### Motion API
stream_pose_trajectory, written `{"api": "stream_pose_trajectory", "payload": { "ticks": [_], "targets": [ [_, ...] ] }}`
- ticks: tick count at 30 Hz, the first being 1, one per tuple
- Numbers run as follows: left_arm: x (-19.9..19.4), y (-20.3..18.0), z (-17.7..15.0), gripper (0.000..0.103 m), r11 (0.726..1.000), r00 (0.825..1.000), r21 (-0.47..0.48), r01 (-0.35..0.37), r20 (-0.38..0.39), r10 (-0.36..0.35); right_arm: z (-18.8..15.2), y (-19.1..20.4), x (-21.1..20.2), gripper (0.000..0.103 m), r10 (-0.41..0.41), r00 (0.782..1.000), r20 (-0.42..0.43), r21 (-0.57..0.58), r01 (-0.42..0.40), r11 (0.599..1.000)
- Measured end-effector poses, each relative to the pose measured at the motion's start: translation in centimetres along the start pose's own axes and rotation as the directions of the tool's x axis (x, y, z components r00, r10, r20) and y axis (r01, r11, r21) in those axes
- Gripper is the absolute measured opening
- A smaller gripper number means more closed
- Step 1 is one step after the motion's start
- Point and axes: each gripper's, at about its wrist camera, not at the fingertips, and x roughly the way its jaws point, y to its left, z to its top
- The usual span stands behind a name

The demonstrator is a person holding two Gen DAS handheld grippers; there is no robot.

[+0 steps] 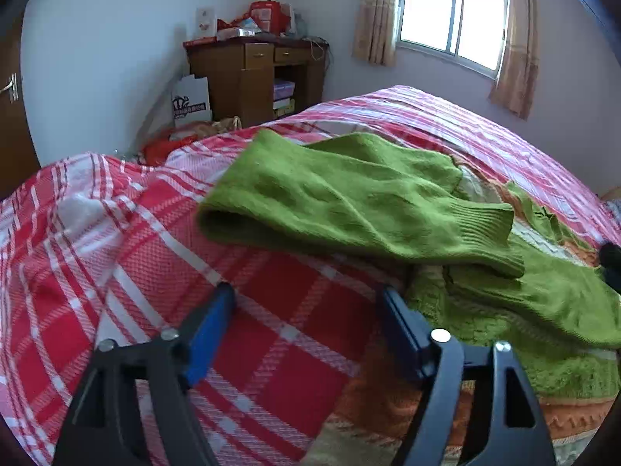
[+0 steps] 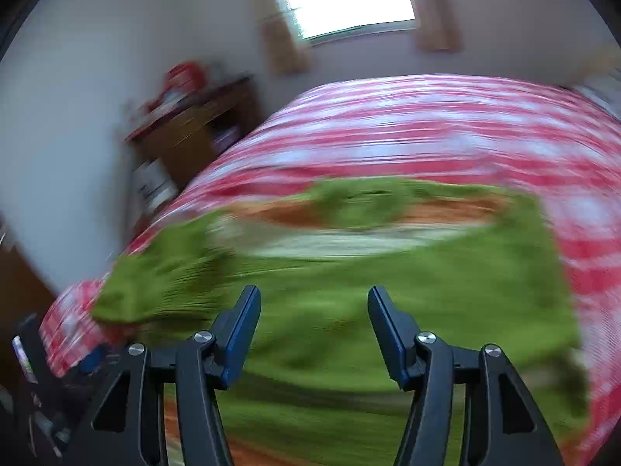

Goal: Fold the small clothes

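A small green knitted sweater (image 1: pixel 349 202) with orange and white bands lies on the red and white checked bedspread (image 1: pixel 128 233). One sleeve is folded across its body, its ribbed cuff (image 1: pixel 481 229) pointing right. My left gripper (image 1: pixel 306 299) is open and empty, just above the bedspread at the sweater's near left edge. In the blurred right wrist view the sweater (image 2: pixel 388 272) fills the middle. My right gripper (image 2: pixel 314 303) is open and empty above the sweater's green body.
A brown wooden desk (image 1: pixel 256 73) piled with red bags stands against the far wall left of the window (image 1: pixel 454 11). A white paper bag (image 1: pixel 192 101) leans by the desk. The left gripper shows at the lower left of the right wrist view (image 2: pixel 35 353).
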Motion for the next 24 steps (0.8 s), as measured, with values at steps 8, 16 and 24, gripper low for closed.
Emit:
{"api": "stream_pose_trajectory", "payload": {
  "ticks": [8,16,24],
  "targets": [
    [-0.5,0.4,-0.4,0.084,0.999,0.999,-0.019,0.038,0.018,-0.038,0.2,6.6,9.5,0.051,-0.033,0.991,-0.132,-0.105,0.019,0.994],
    [0.2,0.5,0.1,0.089,0.999,0.999,-0.013,0.049,0.021,-0.048,1.8,9.4,6.8,0.005,-0.04,0.999,-0.036,-0.227,0.031,0.973],
    [0.2,0.5,0.1,0.089,0.999,0.999,-0.006,0.031,0.014,-0.031,8.3,7.9,-2.1,0.005,-0.007,0.983,0.183,-0.2,0.044,0.979]
  ]
}}
